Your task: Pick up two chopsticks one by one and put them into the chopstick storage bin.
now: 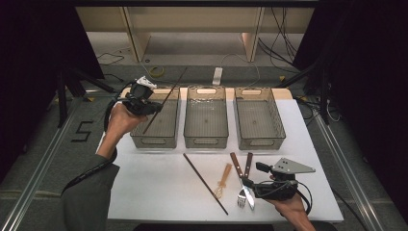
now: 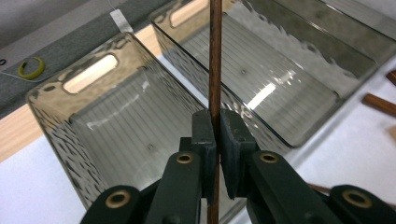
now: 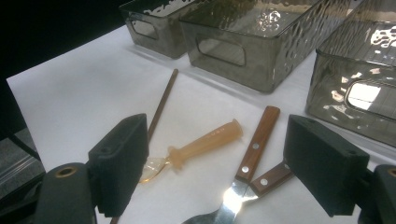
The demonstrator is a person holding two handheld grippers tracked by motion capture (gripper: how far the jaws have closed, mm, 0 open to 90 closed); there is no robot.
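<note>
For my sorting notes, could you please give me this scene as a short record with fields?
left gripper: fingers shut on a chopstick, held over the left bin
right gripper: fingers open, holding nothing, over the cutlery
bins: three clear bins in a row; middle bin, right bin
on the table: second chopstick, translucent spoon, wooden-handled knife and fork

A thin, dark brown chopstick (image 1: 165, 100) hangs clamped near its middle, raised off the tabletop and slanted, its upper tip toward one o'clock and its lower tip toward seven. It crosses above the leftmost of three smoky, see-through bins (image 1: 159, 137), touching nothing below.
</note>
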